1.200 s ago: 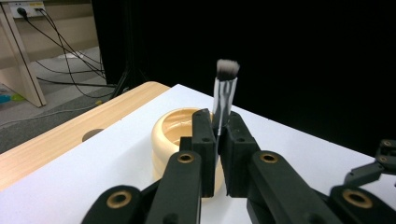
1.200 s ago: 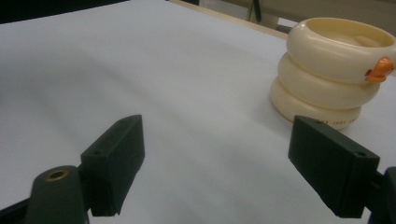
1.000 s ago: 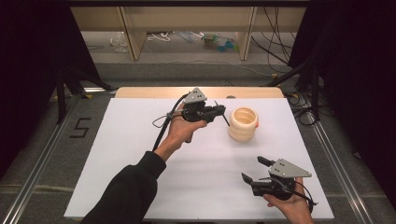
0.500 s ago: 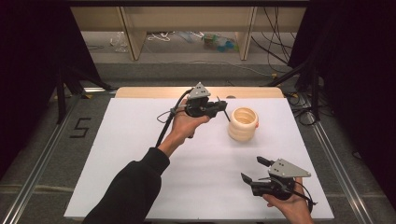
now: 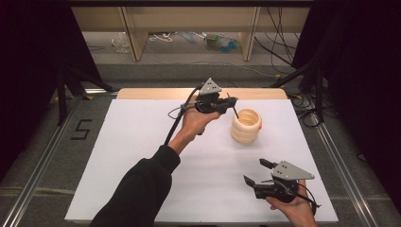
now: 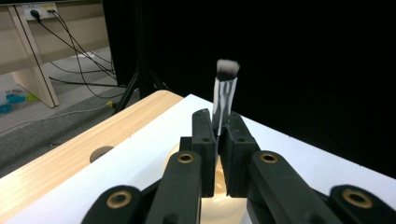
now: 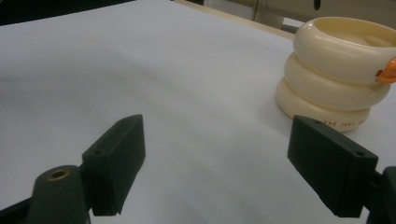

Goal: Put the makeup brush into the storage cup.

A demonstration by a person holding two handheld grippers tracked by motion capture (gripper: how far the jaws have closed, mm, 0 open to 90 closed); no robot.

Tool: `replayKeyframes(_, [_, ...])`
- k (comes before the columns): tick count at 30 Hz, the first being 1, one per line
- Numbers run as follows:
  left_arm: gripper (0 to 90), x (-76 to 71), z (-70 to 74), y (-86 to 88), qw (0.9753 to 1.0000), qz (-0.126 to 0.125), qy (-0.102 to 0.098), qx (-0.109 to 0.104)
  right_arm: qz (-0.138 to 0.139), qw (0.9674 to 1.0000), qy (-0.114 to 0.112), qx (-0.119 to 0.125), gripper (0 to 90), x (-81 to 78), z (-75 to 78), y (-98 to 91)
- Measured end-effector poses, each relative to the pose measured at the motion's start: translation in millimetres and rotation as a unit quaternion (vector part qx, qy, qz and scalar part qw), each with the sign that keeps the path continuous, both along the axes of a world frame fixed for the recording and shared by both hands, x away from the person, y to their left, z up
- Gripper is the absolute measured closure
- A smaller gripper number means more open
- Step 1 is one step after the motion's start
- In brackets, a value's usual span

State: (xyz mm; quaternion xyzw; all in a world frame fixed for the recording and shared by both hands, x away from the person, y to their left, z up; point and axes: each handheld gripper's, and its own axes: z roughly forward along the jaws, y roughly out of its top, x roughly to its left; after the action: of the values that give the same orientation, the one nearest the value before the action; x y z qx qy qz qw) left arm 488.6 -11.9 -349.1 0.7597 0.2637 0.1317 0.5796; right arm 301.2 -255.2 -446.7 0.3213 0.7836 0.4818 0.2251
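Observation:
My left gripper (image 5: pixel 230 102) is shut on a thin makeup brush (image 5: pixel 235 112). It hovers just left of and above a cream ringed holder (image 5: pixel 246 126) at the table's far middle. In the left gripper view the brush (image 6: pixel 226 88) stands up between the closed jaws of the left gripper (image 6: pixel 216 128), silver ferrule and dark bristles on top, with the holder (image 6: pixel 211 193) right below. My right gripper (image 5: pixel 254 171) is open near the front right edge, with nothing between its fingers. In the right gripper view its jaws (image 7: pixel 231 140) point across bare white sheet, the holder (image 7: pixel 334 74) farther off to the right.
A white sheet (image 5: pixel 137 146) covers the table, with a wooden strip (image 5: pixel 156 93) along the far edge. Metal rails run down both sides on the floor. A small orange piece (image 7: pixel 386 74) shows at the holder's right side.
My left gripper has carried the brush a little up and to the right, closer to the holder. The right gripper has stayed where it was.

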Motion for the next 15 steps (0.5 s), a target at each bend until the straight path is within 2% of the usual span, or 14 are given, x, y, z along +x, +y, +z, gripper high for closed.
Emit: replayKeyframes(15, [85.0,2.2,6.2,-18.3,1.0000,-0.007,-0.002,0.002,0.002,1.0000,-0.001,0.000,20.2,0.6,-0.3,0.4])
